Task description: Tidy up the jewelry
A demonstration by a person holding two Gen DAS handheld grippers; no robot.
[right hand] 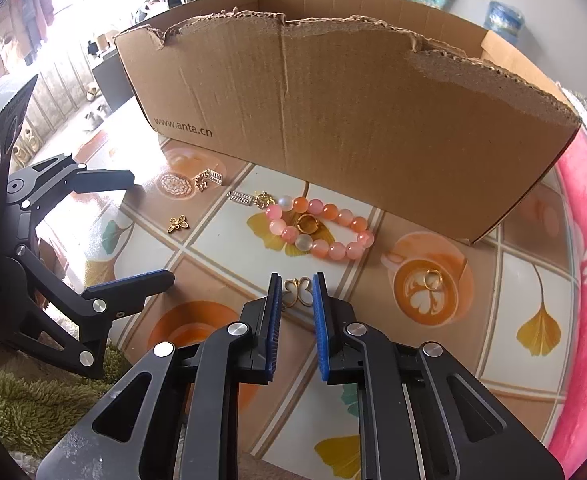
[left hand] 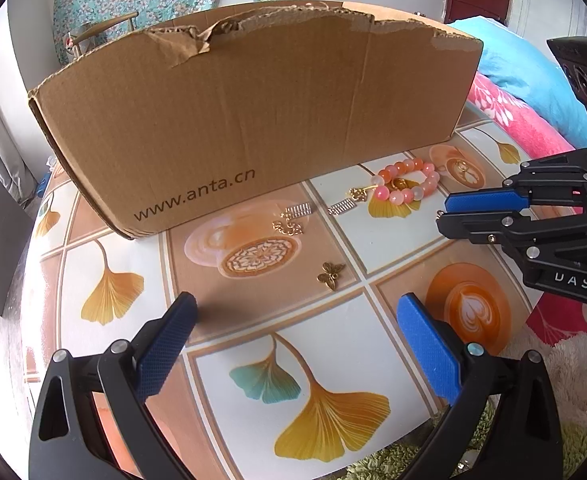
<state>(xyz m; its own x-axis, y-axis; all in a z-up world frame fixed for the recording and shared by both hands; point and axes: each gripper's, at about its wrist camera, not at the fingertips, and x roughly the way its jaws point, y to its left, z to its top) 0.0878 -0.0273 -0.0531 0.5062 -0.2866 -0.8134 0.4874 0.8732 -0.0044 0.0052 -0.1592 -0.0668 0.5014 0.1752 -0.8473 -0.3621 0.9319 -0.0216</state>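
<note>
— Where is the charm (right hand: 298, 291) found?
— Between the right gripper's (right hand: 297, 294) narrowed pads; whether it is pinched cannot be told. The left gripper (left hand: 293, 312) is spread.
— Beyond it?
— Past the charm, the bracelet (right hand: 321, 230) is laid before the box (right hand: 333, 120).

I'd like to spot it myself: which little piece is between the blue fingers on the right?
Start at the big cardboard box, then come forward past the pink bead bracelet. Between the right gripper fingers lies a small gold butterfly charm, an open wire outline, unlike the solid winged charm farther left.
</note>
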